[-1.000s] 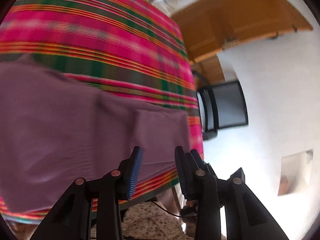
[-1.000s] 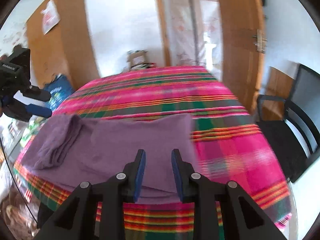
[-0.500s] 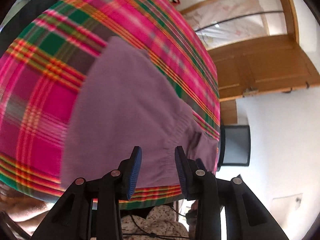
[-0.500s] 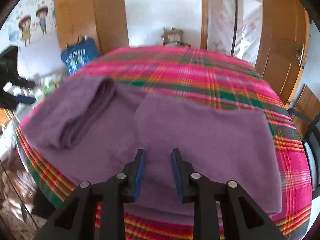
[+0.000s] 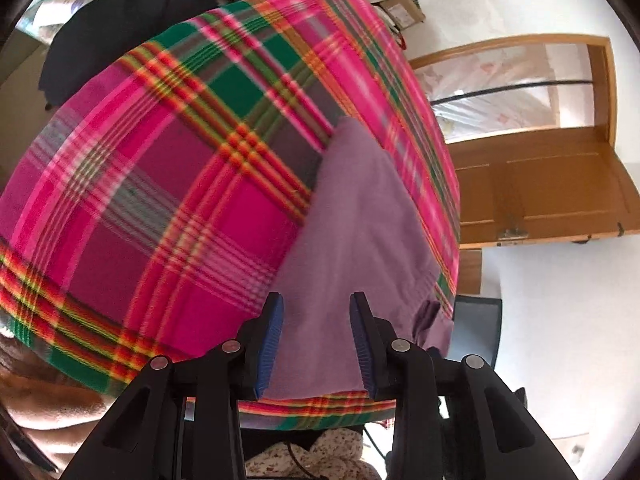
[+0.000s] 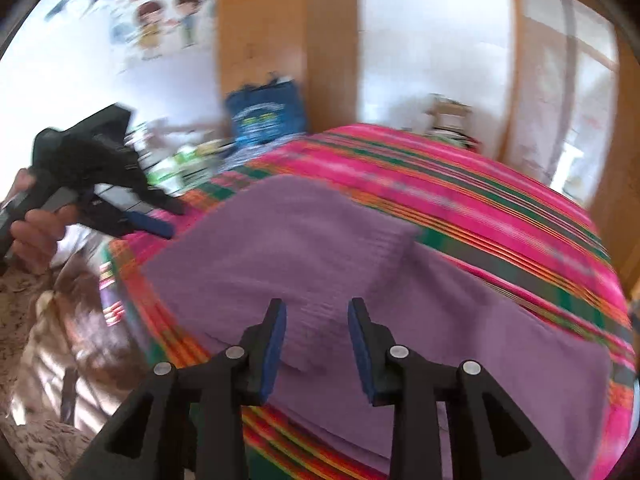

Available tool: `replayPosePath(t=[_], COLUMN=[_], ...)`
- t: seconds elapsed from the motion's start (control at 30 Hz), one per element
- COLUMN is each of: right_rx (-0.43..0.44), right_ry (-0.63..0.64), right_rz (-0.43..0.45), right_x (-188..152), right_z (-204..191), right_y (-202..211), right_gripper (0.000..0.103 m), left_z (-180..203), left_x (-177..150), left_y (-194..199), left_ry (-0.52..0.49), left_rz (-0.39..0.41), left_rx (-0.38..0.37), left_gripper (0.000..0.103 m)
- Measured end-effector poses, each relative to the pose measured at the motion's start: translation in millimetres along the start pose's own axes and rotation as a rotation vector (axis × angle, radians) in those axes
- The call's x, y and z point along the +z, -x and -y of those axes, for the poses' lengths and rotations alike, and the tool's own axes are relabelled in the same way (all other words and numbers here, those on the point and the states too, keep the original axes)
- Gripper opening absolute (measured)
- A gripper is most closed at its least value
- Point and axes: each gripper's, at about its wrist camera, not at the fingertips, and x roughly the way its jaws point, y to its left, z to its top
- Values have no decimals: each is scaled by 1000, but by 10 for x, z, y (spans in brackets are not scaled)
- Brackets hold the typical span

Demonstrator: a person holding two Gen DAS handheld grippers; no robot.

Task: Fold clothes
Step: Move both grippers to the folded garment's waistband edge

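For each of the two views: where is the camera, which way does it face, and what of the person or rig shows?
Left wrist: on the left gripper, looking down its open fingers over the purple garment on the plaid cover toward a door.
Right wrist: on the right gripper, jaws opening, nothing between, facing the garment's folded part; left gripper and hand show at left.
Shared: garment, cover.

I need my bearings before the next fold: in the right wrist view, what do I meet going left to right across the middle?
A hand holding the left hand-held gripper → purple garment on the plaid bedspread → bare plaid bedspread → wooden door frame at the right edge.
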Motion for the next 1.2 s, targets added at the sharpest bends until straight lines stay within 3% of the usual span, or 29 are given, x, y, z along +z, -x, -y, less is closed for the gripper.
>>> replayPosePath(t=[0.2, 0.37, 0.6, 0.77, 0.97, 1.07, 1.2], right_rx=[151, 193, 157, 54, -18, -29, -38], right_ry=[124, 186, 250, 312, 254, 239, 205], right_rz=[-6, -26, -52, -36, -22, -11, 1], right_x=[172, 140, 99, 38, 72, 66, 90], right_z=[-547, -828, -1052, -1174, -1144, -1108, -1029], right_y=[-368, -549, -714, -819, -918, -917, -876], right_gripper=[39, 48, 56, 56, 56, 48, 24], left_z=[-180, -216, -199, -140, -133, -129, -99], left_x=[7, 41, 117, 146, 157, 195, 295], left_y=[5, -42, -168, -158, -166, -170, -166], left_ry=[23, 26, 21, 11, 20, 13, 14], left_rz=[-23, -50, -144, -156, -174, -184, -173], left_rx=[-5, -15, -74, -98, -120, -123, -129], left_gripper=[35, 35, 35, 37, 37, 37, 41])
